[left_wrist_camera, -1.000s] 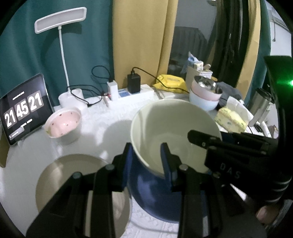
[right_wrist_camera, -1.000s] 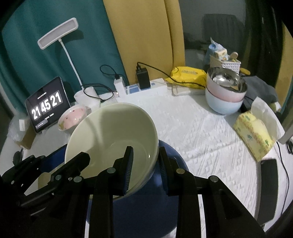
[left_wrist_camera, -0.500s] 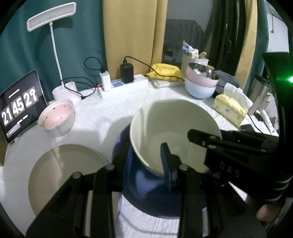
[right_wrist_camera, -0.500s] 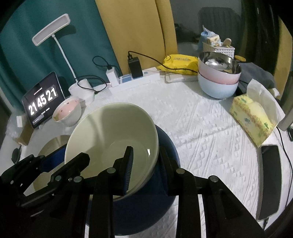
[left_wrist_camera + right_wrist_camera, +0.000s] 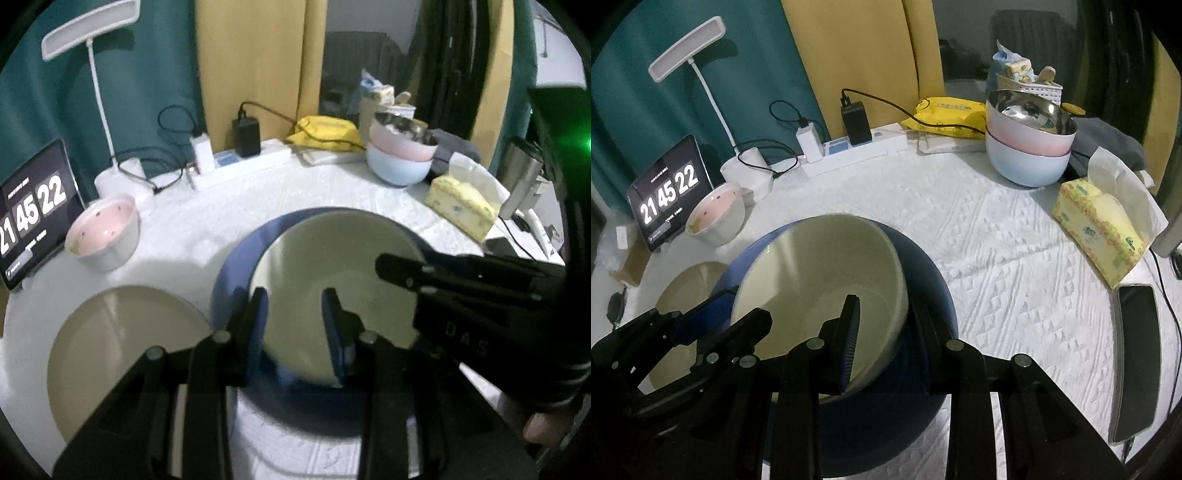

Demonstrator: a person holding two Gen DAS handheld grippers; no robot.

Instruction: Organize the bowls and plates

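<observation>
A large cream bowl [image 5: 332, 266] [image 5: 820, 273] is held over a blue plate [image 5: 236, 266] [image 5: 923, 280] on the white cloth. My left gripper [image 5: 295, 314] is shut on the bowl's near-left rim. My right gripper [image 5: 882, 321] is shut on its right rim, one finger inside, one outside. A beige plate [image 5: 122, 347] [image 5: 687, 280] lies to the left. A small pink bowl [image 5: 105, 230] [image 5: 716, 214] stands beyond it. Stacked pink and blue bowls [image 5: 400, 155] [image 5: 1028, 144] with a steel bowl on top stand at the back right.
A tablet clock [image 5: 668, 192], a white desk lamp [image 5: 690, 59] and a power strip [image 5: 857, 147] with chargers line the back edge. A yellow tissue box [image 5: 1097, 229] and a phone [image 5: 1134, 358] lie at the right.
Both grippers have risen and pulled back with the cream bowl, so more of the table shows. The bowl stays over the blue plate.
</observation>
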